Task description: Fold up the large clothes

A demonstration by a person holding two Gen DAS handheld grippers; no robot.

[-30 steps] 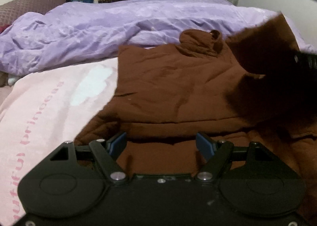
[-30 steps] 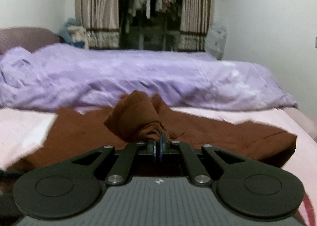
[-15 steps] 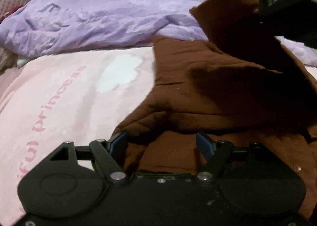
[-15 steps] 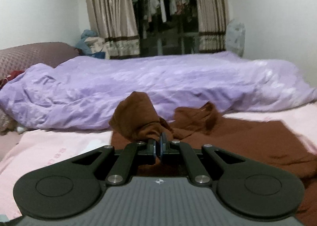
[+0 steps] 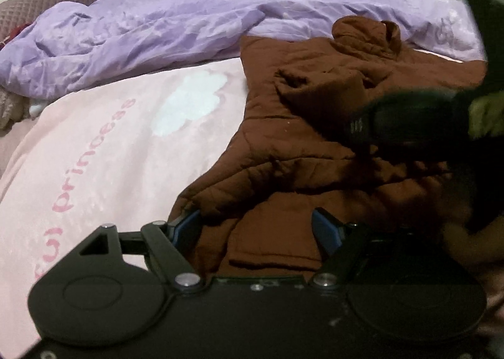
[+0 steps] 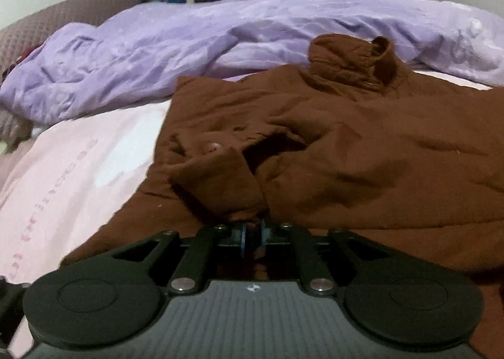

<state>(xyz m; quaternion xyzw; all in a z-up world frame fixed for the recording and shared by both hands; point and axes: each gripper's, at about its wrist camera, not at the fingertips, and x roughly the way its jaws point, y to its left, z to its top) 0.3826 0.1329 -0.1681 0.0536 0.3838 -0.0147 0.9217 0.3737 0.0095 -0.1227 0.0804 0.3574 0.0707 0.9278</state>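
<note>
the right tool (image 6: 253, 234) has just been parting its jaws, a narrow gap now, the brown jacket's cuff (image 6: 220, 182) lying loose at their tips. only the left wrist view shows the left tool (image 5: 256, 226) spread wide over the brown jacket (image 5: 315, 138), gripping nothing, on the pink bed sheet (image 5: 110, 144) before a purple duvet (image 5: 189, 18).

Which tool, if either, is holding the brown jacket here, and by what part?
The right tool, jaws just opening, has the brown jacket's sleeve cuff loosely between them. The left tool is open, holding nothing.
</note>
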